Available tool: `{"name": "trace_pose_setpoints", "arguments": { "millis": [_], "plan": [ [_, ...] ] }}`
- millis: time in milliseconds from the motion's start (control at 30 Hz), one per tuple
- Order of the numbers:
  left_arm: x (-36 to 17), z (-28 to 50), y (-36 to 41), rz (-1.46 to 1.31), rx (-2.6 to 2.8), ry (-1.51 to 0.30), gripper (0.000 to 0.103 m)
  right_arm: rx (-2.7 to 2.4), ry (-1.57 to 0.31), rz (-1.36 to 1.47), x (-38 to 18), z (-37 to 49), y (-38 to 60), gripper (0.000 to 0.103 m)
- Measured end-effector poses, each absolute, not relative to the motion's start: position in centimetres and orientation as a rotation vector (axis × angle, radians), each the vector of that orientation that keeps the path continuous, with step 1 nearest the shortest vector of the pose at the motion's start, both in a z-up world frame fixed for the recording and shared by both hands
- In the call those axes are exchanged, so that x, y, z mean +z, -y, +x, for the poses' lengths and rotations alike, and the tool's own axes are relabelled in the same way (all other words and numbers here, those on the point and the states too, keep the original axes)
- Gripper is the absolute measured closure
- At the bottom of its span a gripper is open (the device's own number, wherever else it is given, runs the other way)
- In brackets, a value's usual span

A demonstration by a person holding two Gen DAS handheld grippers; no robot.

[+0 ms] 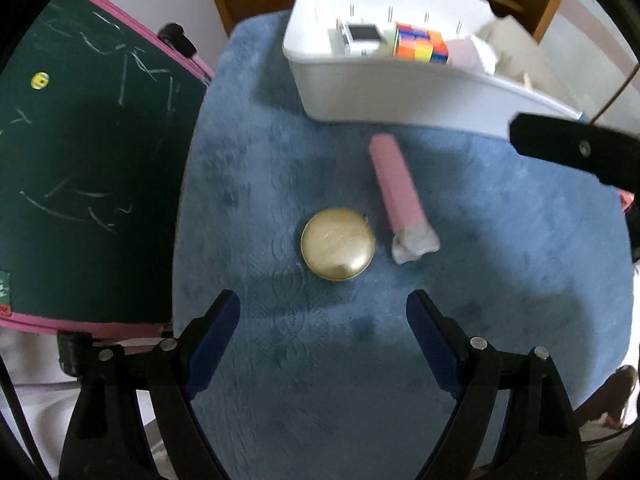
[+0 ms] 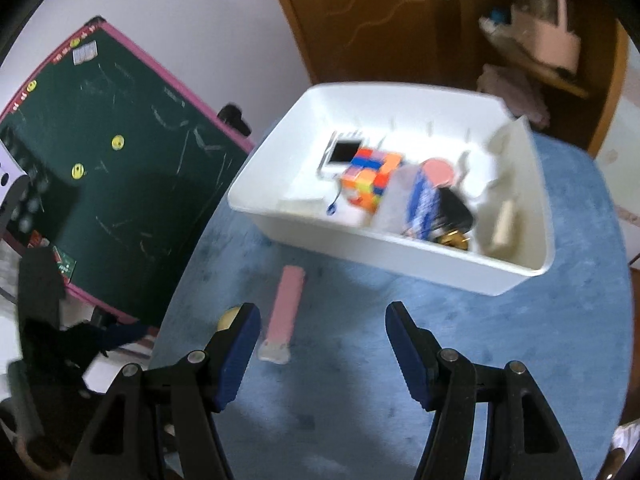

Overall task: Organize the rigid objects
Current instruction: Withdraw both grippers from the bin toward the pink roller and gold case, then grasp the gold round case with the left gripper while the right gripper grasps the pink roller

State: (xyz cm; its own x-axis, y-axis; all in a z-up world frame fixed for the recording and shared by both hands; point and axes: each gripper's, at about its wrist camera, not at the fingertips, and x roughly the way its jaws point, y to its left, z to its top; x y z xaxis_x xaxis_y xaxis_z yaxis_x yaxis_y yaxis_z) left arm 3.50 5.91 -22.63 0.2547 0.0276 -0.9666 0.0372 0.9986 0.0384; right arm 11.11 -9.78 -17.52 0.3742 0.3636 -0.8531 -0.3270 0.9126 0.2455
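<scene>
Left wrist view: our left tool (image 1: 323, 312) hangs released over the blue-covered table (image 1: 248, 184), its jaws spread just short of the gold round tin (image 1: 338, 244). Beside the tin lies a pink tube (image 1: 394, 184); beyond it stands the white bin (image 1: 384, 80) holding a colour cube (image 1: 420, 44).

Right wrist view: our right tool (image 2: 322, 322) is likewise released and empty, the pink tube (image 2: 286, 304) just left of it, the white bin (image 2: 400, 248) ahead.
</scene>
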Motion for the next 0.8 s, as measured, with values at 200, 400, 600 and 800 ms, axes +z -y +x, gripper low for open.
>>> {"name": "trace_pose_setpoints", "arguments": {
  "millis": [200, 400, 600, 800],
  "plan": [
    [-25.2, 4.7, -6.9, 0.046, -0.030, -1.328, 0.016, 0.493, -1.236, 0.062, -21.5, 13.0, 6.3, 0.037],
    [-26.0, 5.4, -7.0, 0.033, -0.074, -1.327, 0.016, 0.493, -1.334, 0.075, -25.1, 14.8, 4.0, 0.041],
    [-27.1, 6.1, -6.8, 0.045, -0.103, -1.348, 0.016, 0.465, -1.427, 0.103, -28.1, 16.0, 3.1, 0.059],
    [-27.7, 6.8, -6.8, 0.040, -0.109, -1.351, 0.016, 0.463, -1.445, 0.076, -29.2, 16.2, 2.7, 0.077]
  ]
}}
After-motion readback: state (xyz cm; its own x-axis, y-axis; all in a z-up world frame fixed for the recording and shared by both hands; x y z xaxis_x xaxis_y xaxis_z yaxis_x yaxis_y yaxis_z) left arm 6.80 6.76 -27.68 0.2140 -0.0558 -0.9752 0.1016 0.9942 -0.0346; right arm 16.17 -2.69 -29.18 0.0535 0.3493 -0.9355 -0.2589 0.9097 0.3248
